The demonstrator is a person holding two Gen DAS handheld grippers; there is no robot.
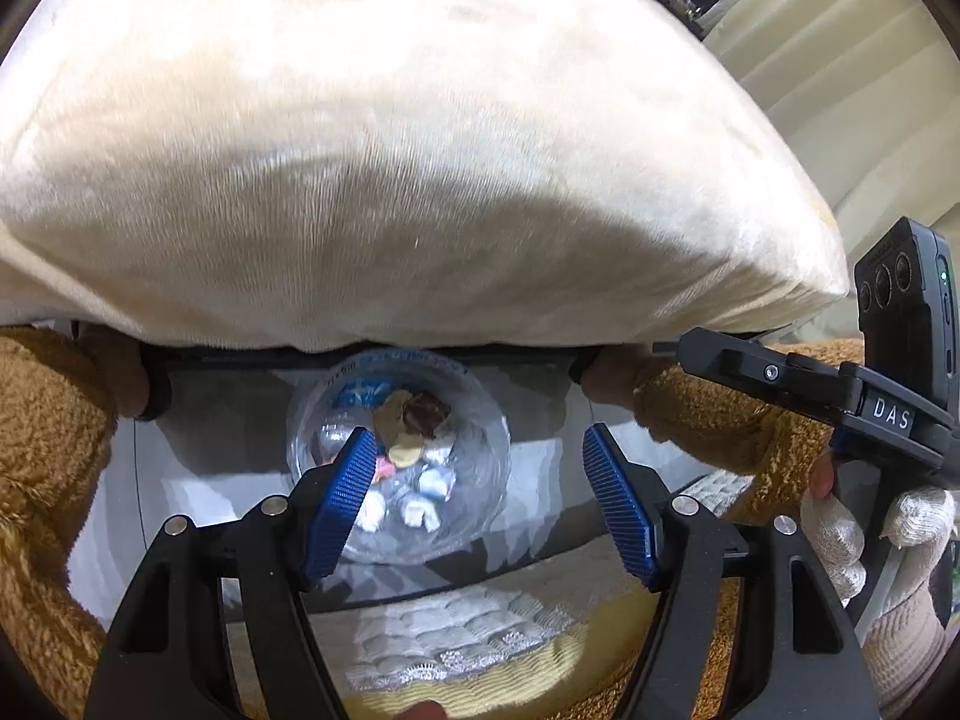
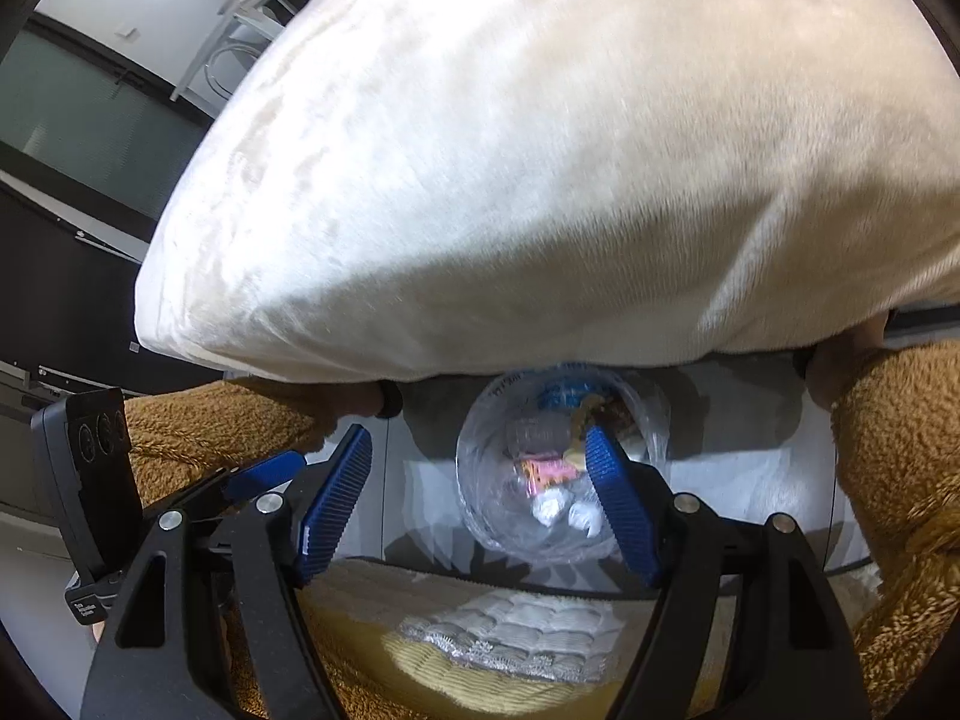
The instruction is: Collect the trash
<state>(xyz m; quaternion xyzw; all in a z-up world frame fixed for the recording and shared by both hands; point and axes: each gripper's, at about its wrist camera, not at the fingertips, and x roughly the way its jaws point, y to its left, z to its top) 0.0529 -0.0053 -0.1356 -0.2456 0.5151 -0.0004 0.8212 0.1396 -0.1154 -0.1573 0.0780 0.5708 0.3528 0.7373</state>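
Trash (image 1: 414, 468), a heap of crumpled white scraps, a pink wrapper and brown bits, lies in a clear plastic bag (image 1: 480, 480) on the floor, straight below both grippers. Left gripper (image 1: 480, 498): jaws apart, nothing between the pads. Right gripper (image 2: 480, 507): jaws apart, likewise empty. Neither hand is clearly nearer. Bag mouth opens upward toward them; the heap shows no long axis. Beyond hangs a cream cushion (image 1: 390, 150), overhanging the bag's far rim.
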